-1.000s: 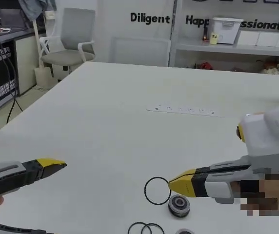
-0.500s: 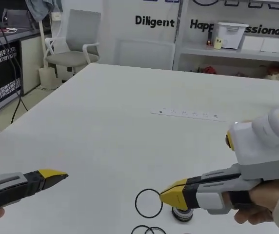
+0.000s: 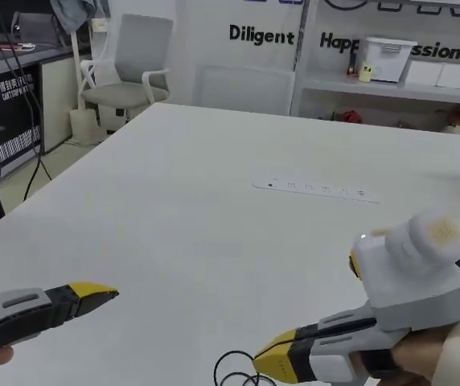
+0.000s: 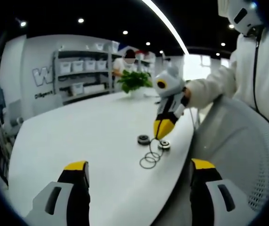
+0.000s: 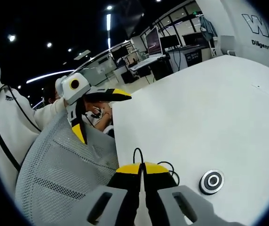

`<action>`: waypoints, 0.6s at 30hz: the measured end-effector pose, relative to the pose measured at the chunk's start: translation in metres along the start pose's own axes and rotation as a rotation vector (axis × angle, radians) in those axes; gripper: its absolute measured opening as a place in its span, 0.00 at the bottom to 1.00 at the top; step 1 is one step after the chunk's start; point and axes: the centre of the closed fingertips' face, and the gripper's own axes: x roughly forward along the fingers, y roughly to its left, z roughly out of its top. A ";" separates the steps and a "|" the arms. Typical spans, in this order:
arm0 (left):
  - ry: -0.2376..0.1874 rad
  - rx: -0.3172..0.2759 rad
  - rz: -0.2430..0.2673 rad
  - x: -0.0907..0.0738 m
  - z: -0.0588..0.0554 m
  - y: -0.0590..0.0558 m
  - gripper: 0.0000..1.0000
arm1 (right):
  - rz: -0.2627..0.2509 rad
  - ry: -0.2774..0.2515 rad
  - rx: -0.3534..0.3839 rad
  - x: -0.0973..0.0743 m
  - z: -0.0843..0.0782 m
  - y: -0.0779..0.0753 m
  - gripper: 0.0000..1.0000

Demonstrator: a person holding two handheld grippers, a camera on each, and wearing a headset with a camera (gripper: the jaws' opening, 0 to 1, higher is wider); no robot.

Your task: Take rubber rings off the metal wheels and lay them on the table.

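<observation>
Headset tilt explains most of the change: the whole head view has slid downward, so the rings (image 3: pixel 228 368) now sit at its bottom edge. The right tongs (image 3: pixel 260 363) still have their tip at the loops' 3 o'clock side. The left tongs (image 3: pixel 105 293) have barely shifted.

In the right gripper view the right tongs are closed tip to tip, with a thin black ring (image 5: pixel 136 154) rising from between them. I judge they are pinching it, since only a full close will grip so slight a cord. One wheel (image 5: pixel 212 181) lies flat on the tabletop (image 3: pixel 214 209) at about 4 o'clock from the tips.

In the left gripper view the left tongs (image 4: pixel 139 165) are spread wide and hold nothing. They are kept well back at the near edge, probably to leave the other tongs room and to be ready to steady a wheel. From there the right tongs point down at 12 o'clock, just above the loose rings. Two wheels (image 4: pixel 143 139) flank the tip, and the nearer one (image 4: pixel 164 145) is just beside it.

Holding the ring low suits laying it with the others. Whether either wheel wears rubber is too small to tell.
</observation>
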 end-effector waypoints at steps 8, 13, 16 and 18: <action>-0.009 -0.006 0.012 -0.002 0.001 0.002 0.89 | 0.003 0.032 0.024 0.007 -0.015 -0.002 0.00; -0.009 -0.010 0.014 -0.003 0.000 0.001 0.89 | -0.004 0.049 0.041 0.011 -0.023 -0.004 0.00; -0.010 -0.011 0.015 -0.003 0.000 0.001 0.88 | -0.010 0.059 0.045 0.013 -0.027 -0.005 0.00; -0.010 -0.011 0.016 -0.002 0.000 0.001 0.88 | -0.019 0.062 0.046 0.014 -0.029 -0.007 0.00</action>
